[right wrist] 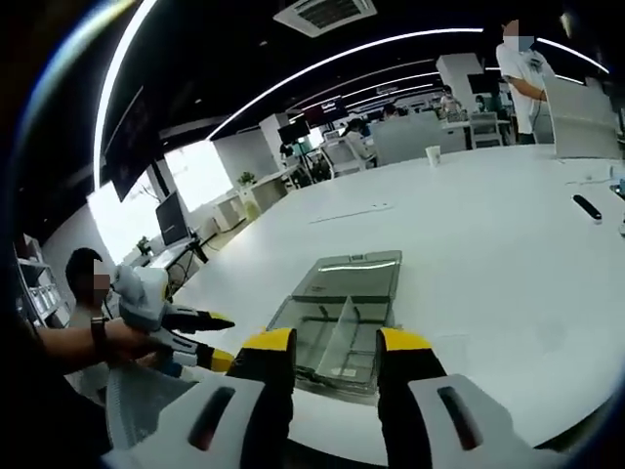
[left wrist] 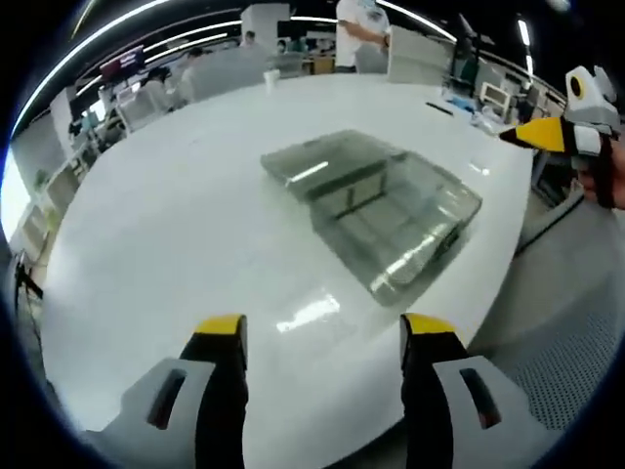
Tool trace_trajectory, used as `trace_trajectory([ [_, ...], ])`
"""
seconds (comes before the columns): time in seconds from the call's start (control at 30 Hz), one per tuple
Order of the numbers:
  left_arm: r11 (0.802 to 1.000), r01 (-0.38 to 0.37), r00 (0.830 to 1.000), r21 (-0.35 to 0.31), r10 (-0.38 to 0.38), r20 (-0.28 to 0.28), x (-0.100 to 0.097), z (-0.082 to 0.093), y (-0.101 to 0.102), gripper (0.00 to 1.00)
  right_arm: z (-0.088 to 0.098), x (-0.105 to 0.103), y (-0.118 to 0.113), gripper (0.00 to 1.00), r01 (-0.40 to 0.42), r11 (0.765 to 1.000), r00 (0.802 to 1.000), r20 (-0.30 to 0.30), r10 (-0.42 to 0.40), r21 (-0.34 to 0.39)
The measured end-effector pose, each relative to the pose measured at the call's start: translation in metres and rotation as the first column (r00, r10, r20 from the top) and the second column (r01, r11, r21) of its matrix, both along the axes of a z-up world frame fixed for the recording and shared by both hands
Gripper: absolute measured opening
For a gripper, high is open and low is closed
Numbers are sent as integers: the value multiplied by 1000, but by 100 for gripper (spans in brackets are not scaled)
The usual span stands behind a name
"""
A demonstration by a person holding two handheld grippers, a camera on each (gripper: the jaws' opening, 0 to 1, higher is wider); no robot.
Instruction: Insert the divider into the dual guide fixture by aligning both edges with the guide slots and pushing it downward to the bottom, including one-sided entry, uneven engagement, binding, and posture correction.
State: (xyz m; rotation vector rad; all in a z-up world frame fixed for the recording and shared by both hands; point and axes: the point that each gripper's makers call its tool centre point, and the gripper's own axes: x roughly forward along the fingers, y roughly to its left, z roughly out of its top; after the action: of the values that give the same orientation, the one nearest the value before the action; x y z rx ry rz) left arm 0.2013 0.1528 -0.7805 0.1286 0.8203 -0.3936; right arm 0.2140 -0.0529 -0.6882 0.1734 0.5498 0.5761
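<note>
Seemingly I've divider work ahead: clear plastic compartment tray (right wrist: pixel 342 318) beyond my right gripper (right wrist: pixel 334 342); left gripper (left wrist: pixel 322 327) too, jaws parted, empty.

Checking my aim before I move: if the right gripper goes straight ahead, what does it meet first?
Probably the clear tray, which sits directly beyond the open right gripper on the table; depth is uncertain.

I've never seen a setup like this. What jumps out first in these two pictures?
A clear plastic tray with compartments lies near the edge of a big white table. The left gripper and the right gripper each frame it with open, empty yellow-tipped jaws. Behind stretches an office with glowing ceiling light strips.
</note>
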Motion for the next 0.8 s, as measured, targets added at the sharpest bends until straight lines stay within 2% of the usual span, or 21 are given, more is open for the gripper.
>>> trace_trajectory([
  [0.07, 1000, -14, 1000, -8, 14, -5, 4, -1, 1, 59, 3, -1, 0, 29, 7, 1000, 1000, 3, -7, 24],
  [0.23, 1000, -16, 1000, 19, 17, -20, 9, -5, 1, 56, -2, -1, -1, 27, -3, 1000, 1000, -7, 3, 9],
  [0.33, 998, -62, 997, 1, 62, -53, 10, -10, 0, 53, -3, -3, -2, 27, -4, 1000, 1000, -7, 4, 4],
  [0.5, 996, -86, 994, 32, 88, -60, 12, -14, 1, 50, -2, -3, 1, 26, -25, 999, 1000, -12, 25, 27],
  [0.63, 993, -112, 991, 26, 114, -75, 12, -16, 0, 47, -2, -3, 1, 25, -32, 999, 999, -16, 32, 29],
  [0.8, 990, -129, 988, 48, 133, -80, 14, -21, 1, 46, -1, -4, 4, 23, -54, 998, 998, -25, 55, 44],
])
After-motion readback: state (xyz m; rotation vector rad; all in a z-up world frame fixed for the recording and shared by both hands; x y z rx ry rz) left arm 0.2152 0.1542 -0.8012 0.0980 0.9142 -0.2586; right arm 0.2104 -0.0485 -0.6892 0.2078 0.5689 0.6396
